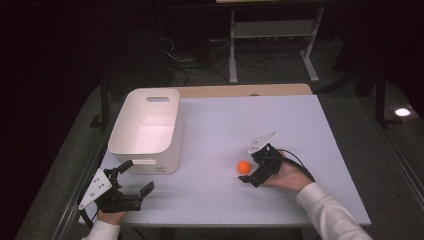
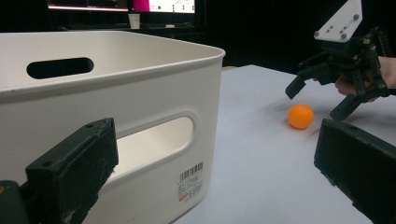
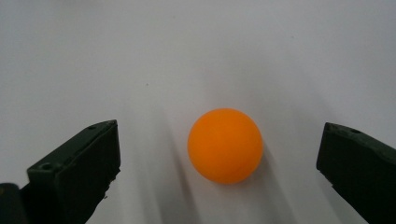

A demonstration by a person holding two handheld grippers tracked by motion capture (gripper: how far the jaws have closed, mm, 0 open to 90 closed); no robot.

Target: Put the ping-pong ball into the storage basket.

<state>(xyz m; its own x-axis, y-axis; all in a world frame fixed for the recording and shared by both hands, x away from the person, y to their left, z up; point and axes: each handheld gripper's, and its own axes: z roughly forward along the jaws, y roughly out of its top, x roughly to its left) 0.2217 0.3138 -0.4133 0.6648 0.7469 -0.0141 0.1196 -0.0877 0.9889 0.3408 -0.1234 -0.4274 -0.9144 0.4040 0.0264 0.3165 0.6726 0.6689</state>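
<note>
While the orange ball [image 1: 243, 167] rests on the desk [image 1: 220, 130], right of the white bin [image 1: 145, 131], the right tool [image 1: 248, 166] is positioned around it with jaws apart; the right gripper view shows the ball [image 3: 225, 145] between both jaws, touching neither. Near the desk's left corner, the left tool [image 1: 136, 178] also stands with jaws apart, just beside the bin's near wall.

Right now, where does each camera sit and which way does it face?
High view: above the person's side, looking forward and down at the table, bin and ball; both forearms and grippers show.
Left gripper view: low by the bin, facing across to the ball and right gripper; own jaws open.
Right gripper view: looks down on the ball between its open jaws.
All three share the ball.
</note>
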